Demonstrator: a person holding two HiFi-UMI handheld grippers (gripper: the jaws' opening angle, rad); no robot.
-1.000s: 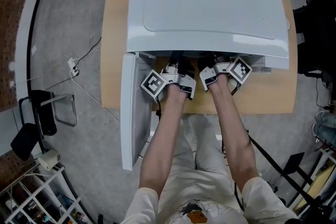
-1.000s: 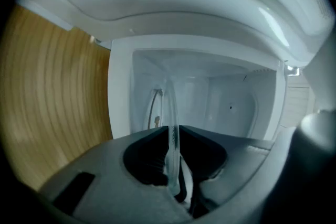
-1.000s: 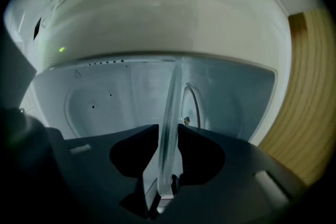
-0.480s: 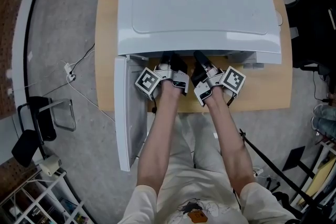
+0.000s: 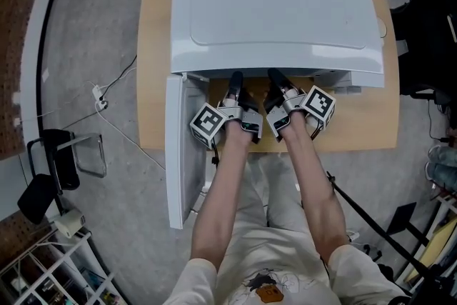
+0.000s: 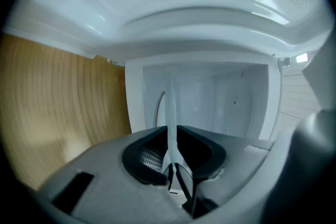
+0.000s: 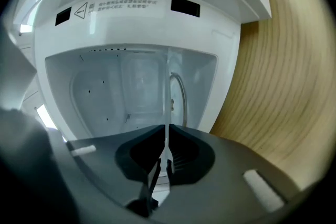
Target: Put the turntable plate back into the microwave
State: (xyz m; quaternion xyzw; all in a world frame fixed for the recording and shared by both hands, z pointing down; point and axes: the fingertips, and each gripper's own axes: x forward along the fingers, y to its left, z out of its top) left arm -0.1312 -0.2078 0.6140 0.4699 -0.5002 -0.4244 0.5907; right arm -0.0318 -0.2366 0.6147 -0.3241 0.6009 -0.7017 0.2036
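Observation:
The white microwave (image 5: 278, 3) stands on the wooden table with its door (image 5: 182, 146) swung open to the left. Both grippers point into its mouth, side by side. In the left gripper view the clear glass turntable plate (image 6: 170, 105) shows edge-on as a thin pale line between the jaws, and my left gripper (image 6: 172, 131) is shut on it. My right gripper (image 7: 167, 134) is closing, and its pads meet the same thin plate edge (image 7: 167, 97). From the head view, the left gripper (image 5: 234, 78) and right gripper (image 5: 275, 75) reach just under the microwave's front, where the glass itself is hard to make out.
The white cavity (image 7: 105, 92) lies straight ahead of both grippers. Bare wooden table (image 5: 357, 125) shows right of the hands. On the floor to the left are a cable (image 5: 107, 93) and a black chair (image 5: 57, 168), with a wire rack (image 5: 57, 268) at the lower left.
Both grippers have drawn back a little from under the microwave's front edge, toward the person, so more of their fingers shows.

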